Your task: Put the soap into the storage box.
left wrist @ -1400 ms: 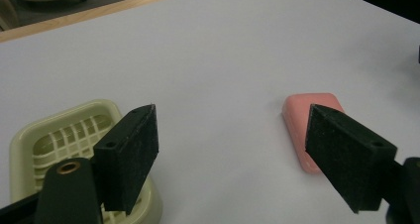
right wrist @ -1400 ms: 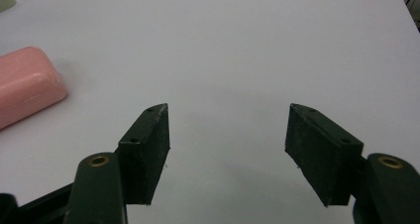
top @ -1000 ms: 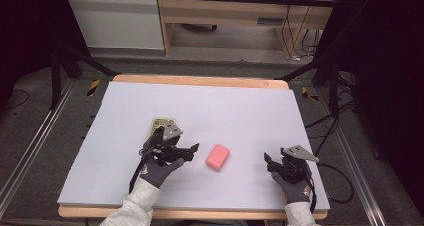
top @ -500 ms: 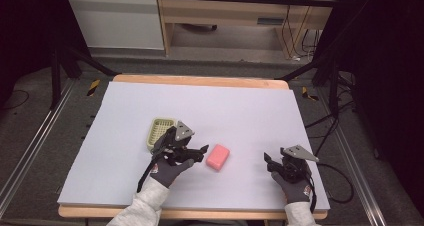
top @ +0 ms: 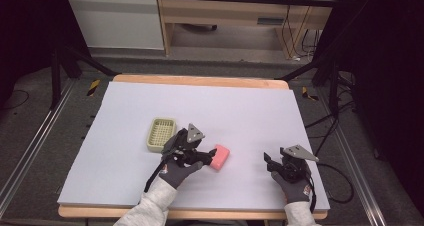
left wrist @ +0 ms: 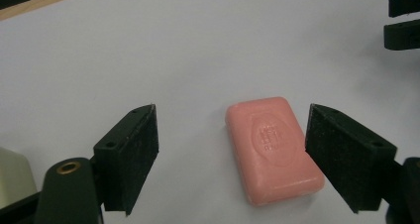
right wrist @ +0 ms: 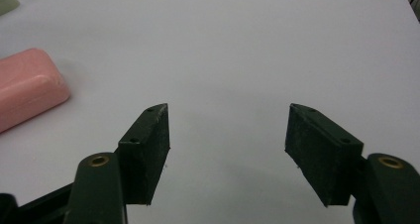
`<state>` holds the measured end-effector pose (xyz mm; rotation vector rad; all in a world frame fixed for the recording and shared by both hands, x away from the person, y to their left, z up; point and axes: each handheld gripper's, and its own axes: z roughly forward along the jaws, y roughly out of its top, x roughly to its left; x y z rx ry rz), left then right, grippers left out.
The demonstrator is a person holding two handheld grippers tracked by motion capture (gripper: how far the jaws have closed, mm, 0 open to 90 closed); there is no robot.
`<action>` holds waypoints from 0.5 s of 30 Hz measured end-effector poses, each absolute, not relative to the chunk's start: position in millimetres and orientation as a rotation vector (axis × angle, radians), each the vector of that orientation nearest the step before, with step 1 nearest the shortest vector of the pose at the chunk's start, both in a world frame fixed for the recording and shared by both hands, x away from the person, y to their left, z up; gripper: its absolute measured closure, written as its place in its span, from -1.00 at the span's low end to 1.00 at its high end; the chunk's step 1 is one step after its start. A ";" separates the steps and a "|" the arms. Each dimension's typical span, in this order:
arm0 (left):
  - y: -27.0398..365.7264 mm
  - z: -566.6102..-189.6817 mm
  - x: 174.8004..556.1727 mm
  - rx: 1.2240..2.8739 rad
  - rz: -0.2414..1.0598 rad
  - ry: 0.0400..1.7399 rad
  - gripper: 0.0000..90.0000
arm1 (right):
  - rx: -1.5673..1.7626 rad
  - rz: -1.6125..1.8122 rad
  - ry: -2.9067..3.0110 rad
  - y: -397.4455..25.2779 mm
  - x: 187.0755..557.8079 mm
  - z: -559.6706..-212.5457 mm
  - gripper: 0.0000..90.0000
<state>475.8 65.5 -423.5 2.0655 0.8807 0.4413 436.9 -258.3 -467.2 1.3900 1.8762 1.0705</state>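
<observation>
Soap bar (left wrist: 273,148), pink, rounded, oval stamp

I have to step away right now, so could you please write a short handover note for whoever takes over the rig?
Left gripper: open, jaws either side of the pink soap bar, not yet closed on it.
Right gripper: open, holding nothing, low over the white table near the front right.
The soap lies flat on the table; the green soap dish sits to its left, with nothing in it.
Done: approach. Left: probably grip the soap and set it in the dish.
</observation>
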 end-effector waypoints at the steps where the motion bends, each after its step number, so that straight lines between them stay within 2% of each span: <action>1: 63.4 -424.3 476.2 2.069 0.437 0.880 -0.55 | 1.388 1.068 1.874 -258.4 436.9 -467.2 -0.25; 15: 48.5 -429.9 476.7 2.115 0.411 0.865 -0.57 | 1.386 1.065 1.871 -258.7 437.0 -467.2 -0.25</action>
